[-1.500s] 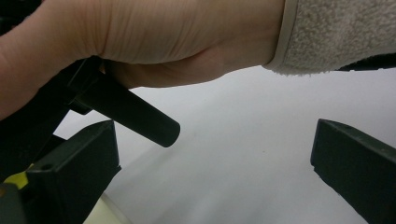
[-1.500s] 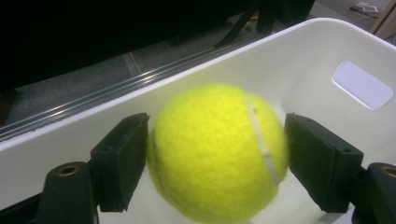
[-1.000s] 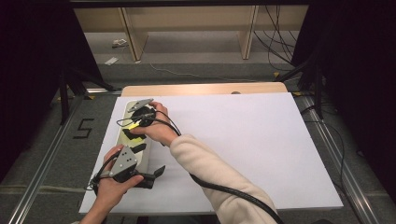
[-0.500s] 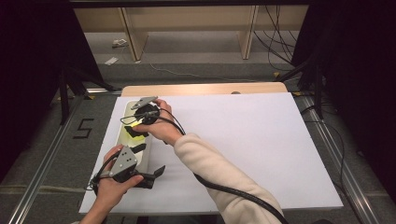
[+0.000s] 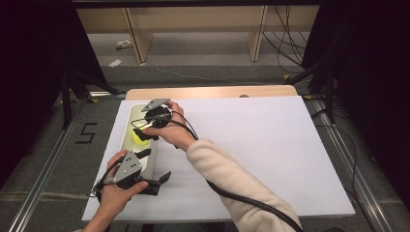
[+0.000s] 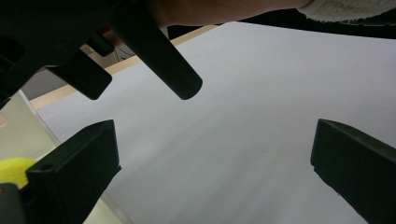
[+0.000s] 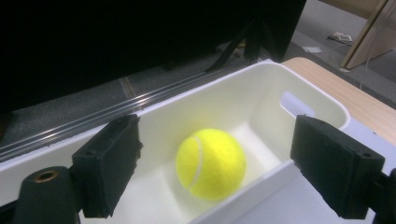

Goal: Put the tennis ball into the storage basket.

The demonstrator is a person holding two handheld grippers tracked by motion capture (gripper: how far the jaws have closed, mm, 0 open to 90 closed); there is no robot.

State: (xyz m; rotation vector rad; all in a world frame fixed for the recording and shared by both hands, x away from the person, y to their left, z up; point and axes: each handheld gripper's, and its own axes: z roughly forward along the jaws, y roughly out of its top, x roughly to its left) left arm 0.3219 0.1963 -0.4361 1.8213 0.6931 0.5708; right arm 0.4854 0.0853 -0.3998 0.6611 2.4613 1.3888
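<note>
Right gripper (image 5: 141, 135) slightly lower over tennis ball (image 7: 211, 164), jaws wide.

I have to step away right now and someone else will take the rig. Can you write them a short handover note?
Right gripper: open, fingers either side of the tennis ball, not touching it.
Left gripper: open, holding nothing, over the white sheet by the near end of the bin.
Ball lies inside the white bin, at the sheet's left edge.
Done: the ball rests in the bin.
Left: can't tell whether the ball goes in or comes out; check before moving.
</note>
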